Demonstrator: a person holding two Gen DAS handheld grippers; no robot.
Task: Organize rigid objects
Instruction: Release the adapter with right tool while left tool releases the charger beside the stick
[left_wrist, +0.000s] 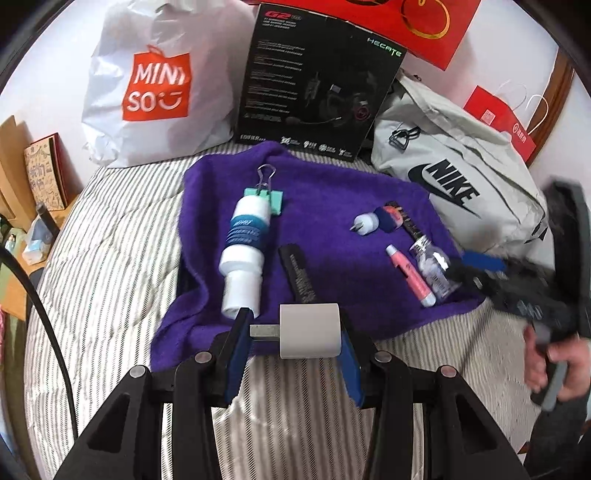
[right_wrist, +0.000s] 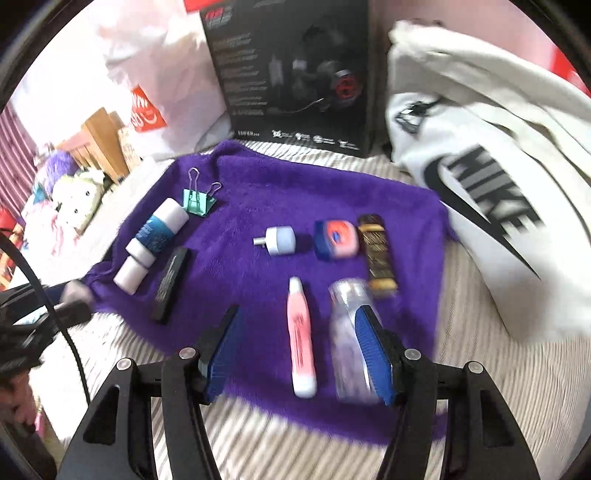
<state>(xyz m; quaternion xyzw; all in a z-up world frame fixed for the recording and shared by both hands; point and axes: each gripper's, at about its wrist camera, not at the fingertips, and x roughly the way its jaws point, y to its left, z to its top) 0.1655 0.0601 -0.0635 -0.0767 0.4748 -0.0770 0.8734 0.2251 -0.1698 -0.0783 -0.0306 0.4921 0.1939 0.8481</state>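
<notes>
My left gripper is shut on a white plug adapter, held over the near edge of a purple towel. My right gripper is open above the towel. Below its jaws lie a pink tube and a clear bottle, the bottle partly behind the right finger, with no pads pressing on either. Also on the towel are a white bottle with a blue label, a teal binder clip, a black bar, a small white plug, a blue and pink jar and a brown tube.
The towel lies on a striped bed cover. Behind it stand a white shopping bag, a black headset box and a grey sports bag. A person's hand holds the blurred right gripper. Clutter fills the left side.
</notes>
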